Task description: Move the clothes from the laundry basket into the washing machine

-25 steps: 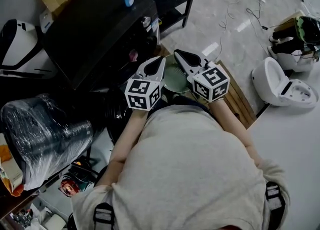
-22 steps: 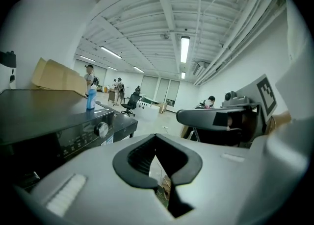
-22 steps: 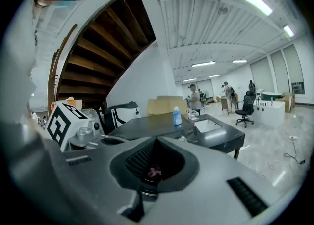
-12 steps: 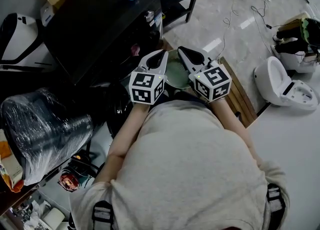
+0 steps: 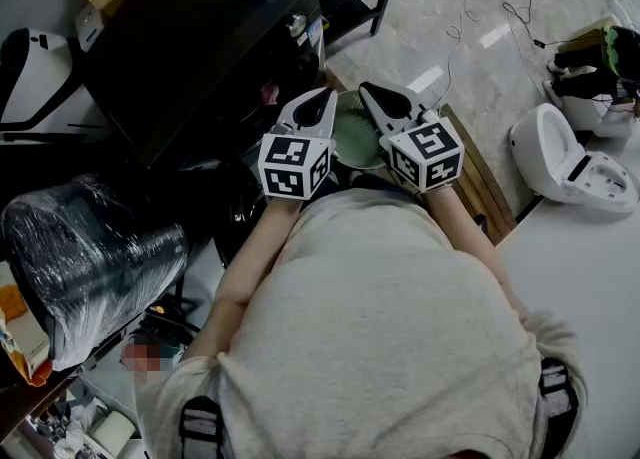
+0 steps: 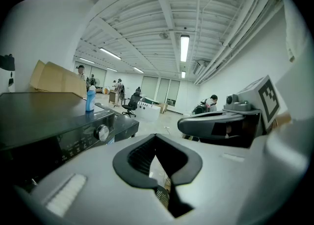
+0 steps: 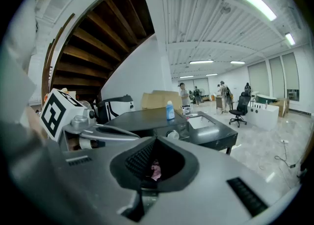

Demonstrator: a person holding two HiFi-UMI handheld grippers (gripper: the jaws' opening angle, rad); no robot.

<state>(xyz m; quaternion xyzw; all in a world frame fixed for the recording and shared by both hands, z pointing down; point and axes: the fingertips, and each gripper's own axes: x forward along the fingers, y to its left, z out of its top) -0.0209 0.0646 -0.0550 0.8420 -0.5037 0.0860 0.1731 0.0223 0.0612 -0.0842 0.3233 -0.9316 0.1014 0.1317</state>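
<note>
Tiled floor, black washing machine [image 5: 190, 47] at left; holding left gripper [image 5: 320, 102] and right gripper [image 5: 372, 95] pressed together, empty, flanking green laundry basket [image 5: 356, 137] just ahead-below (clothes inside hard to make out); neither nearer.

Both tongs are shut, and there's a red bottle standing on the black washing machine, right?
Almost. The bottle standing on the washing machine is blue, not red, as the left gripper view shows. The left tongs and right tongs are indeed shut.
</note>
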